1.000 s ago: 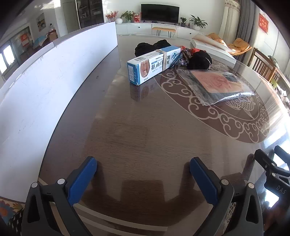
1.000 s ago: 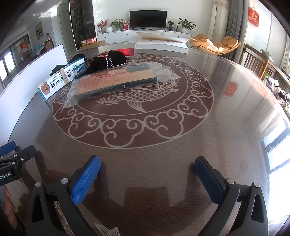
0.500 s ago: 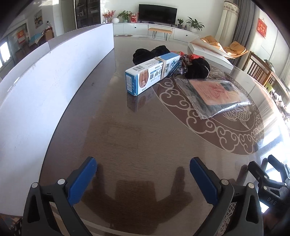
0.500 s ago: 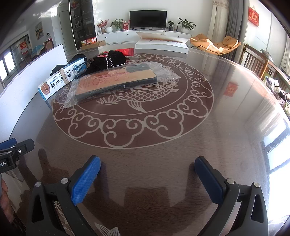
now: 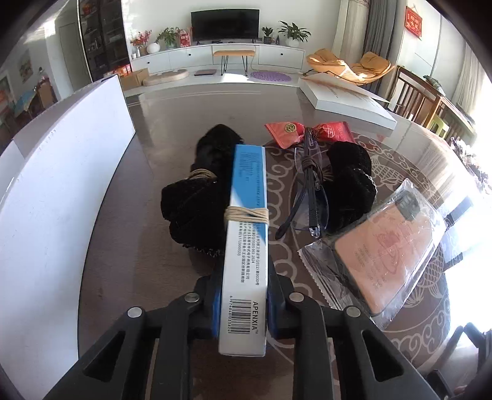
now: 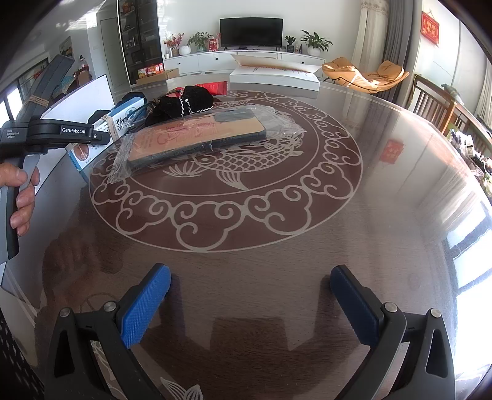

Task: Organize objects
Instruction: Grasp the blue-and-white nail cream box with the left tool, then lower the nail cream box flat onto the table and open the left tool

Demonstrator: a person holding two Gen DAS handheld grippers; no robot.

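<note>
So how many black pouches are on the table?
2: one pouch left of the box, partly behind it; the other pouch right of the glasses. More may be hidden.

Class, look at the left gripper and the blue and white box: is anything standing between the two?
Nothing visible does. The left gripper is closing with the blue and white box already between its pads. The black pouch lies beside the box, not between.

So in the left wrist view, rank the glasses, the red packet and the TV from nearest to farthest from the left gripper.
1. Glasses, just right of the held box.
2. Red packet, beyond them on the table.
3. TV, against the far wall.
</note>
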